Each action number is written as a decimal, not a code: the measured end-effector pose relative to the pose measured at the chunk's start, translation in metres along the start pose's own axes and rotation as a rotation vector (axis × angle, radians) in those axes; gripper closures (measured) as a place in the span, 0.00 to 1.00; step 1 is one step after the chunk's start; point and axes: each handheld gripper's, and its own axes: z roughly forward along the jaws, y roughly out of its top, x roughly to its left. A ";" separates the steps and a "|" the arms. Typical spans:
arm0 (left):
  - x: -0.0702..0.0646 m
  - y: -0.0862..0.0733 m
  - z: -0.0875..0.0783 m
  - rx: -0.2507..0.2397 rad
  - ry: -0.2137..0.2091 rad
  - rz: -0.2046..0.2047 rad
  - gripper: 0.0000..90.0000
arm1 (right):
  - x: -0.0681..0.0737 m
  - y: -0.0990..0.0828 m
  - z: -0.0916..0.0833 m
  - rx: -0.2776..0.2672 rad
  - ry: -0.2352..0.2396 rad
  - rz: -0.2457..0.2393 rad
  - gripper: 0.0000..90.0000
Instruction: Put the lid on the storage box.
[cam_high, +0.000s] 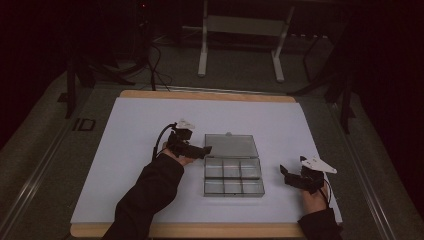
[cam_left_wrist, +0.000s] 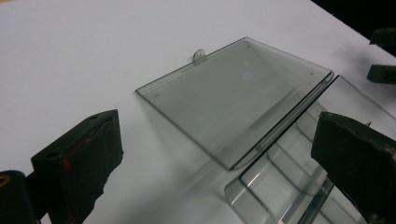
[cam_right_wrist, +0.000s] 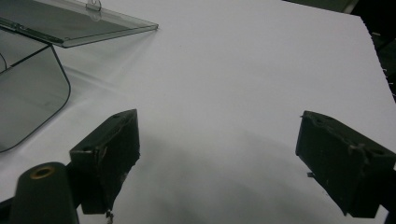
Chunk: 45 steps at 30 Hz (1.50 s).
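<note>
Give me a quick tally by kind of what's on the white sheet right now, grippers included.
Clear plastic compartment box, lid open flat behind it: 1
Hand-held gripper: 2, the left hand-held gripper beside the box's left edge, the right hand-held gripper off to its right, both with jaws apart
Total: 3
The box's six compartments look empty.
</note>
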 end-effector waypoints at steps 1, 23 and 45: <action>0.000 0.000 0.000 0.000 0.000 0.000 0.04 | 0.000 0.000 0.000 0.000 0.001 -0.001 0.15; 0.015 0.004 0.053 0.110 -0.037 -0.186 0.07 | 0.000 0.000 0.000 0.000 0.002 -0.004 0.15; 0.017 -0.012 0.069 0.170 -0.187 -0.293 0.28 | 0.001 0.000 0.001 0.011 0.001 -0.016 0.15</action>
